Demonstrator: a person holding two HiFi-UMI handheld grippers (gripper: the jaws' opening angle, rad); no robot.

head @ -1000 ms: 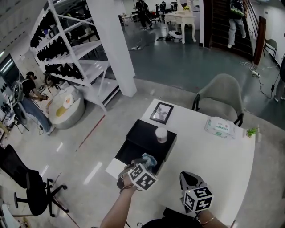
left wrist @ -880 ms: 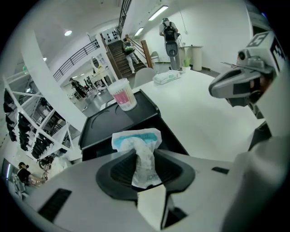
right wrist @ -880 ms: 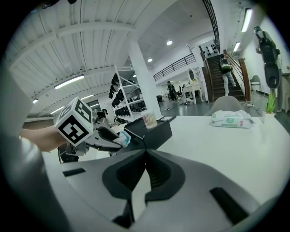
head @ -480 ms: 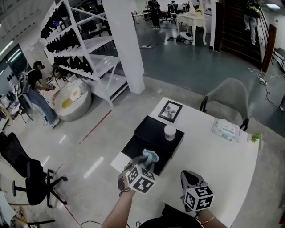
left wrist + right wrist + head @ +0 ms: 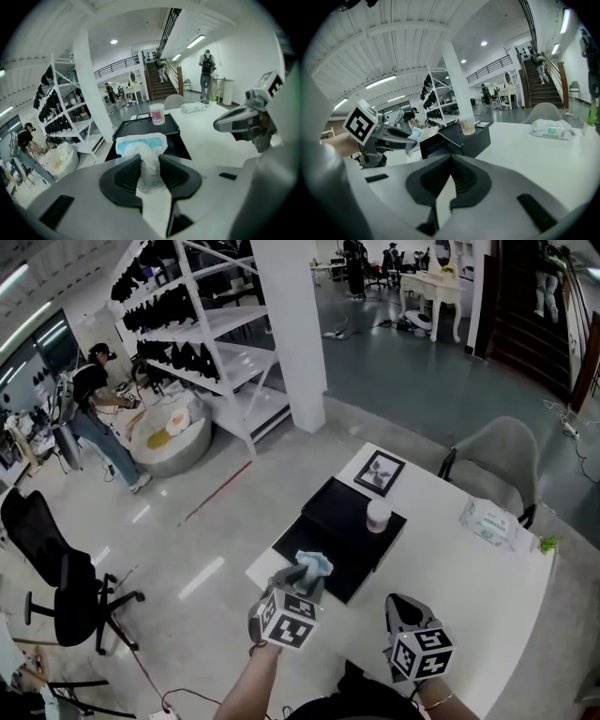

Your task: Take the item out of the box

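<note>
Above box's (image 5: 349,521) near edge, left gripper (image 5: 302,585) pinches soft packet (image 5: 315,563) by one end (thin hold): could slip, fall back. Right gripper (image 5: 403,610) closed, empty.

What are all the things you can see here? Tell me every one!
table: one, white, under everything
box: one, black, on the table's left end
cup: one, white, on top of the box
picture frame: one, black, behind the box
wipes pack: one, white and green, table's far right
plant: one, green, table's right edge
chair: one, grey, behind the table
packet: one, white and blue, held over the box
left gripper: fingers shut on the packet
right gripper: fingers together, empty
</note>
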